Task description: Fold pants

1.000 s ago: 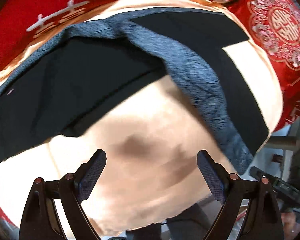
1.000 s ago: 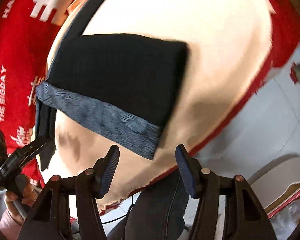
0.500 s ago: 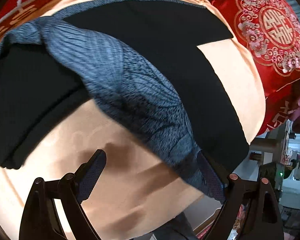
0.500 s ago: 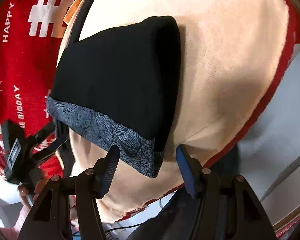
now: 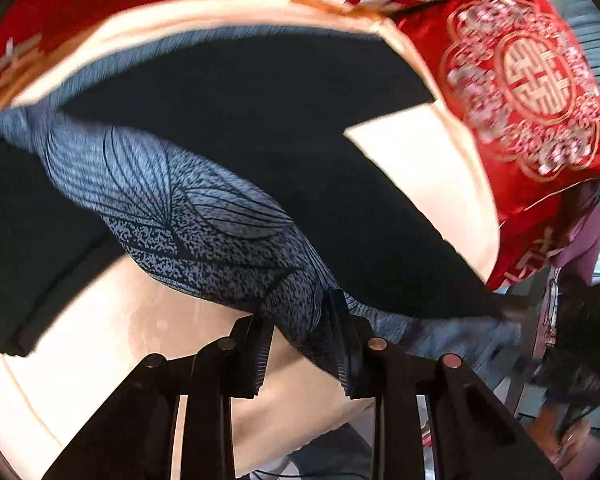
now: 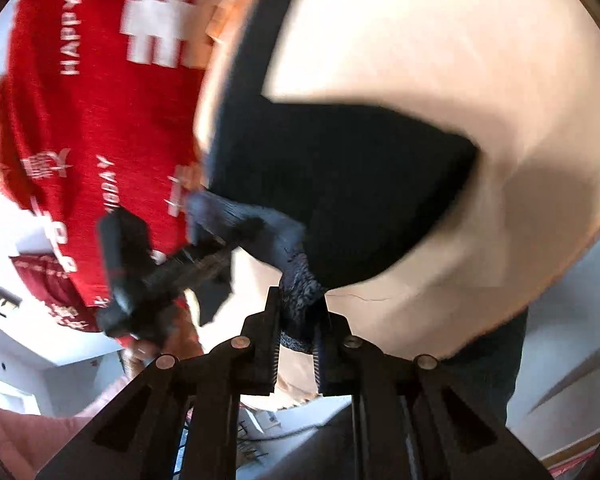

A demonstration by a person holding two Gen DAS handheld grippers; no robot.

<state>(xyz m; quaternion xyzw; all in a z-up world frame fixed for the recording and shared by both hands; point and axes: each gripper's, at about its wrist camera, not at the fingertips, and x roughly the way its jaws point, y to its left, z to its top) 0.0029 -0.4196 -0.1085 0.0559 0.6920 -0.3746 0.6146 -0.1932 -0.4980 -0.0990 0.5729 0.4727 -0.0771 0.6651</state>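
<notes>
Pants (image 5: 260,128) lie dark across the peach cloth (image 5: 432,160), red pillow (image 5: 540,96) at 2 o'clock; the left gripper (image 5: 302,340) pinches the blue patterned band (image 5: 188,216), fingers nearly closed. The right gripper (image 6: 298,332) clamps the same band at 6 o'clock.

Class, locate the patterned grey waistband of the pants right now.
In the left wrist view the waistband runs diagonally across the middle, over the peach cloth, its lower end pinched in the left gripper.

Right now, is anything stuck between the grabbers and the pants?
No. The left gripper and the right gripper are both shut directly on the patterned blue waistband of the black pants; nothing sits between.
</notes>
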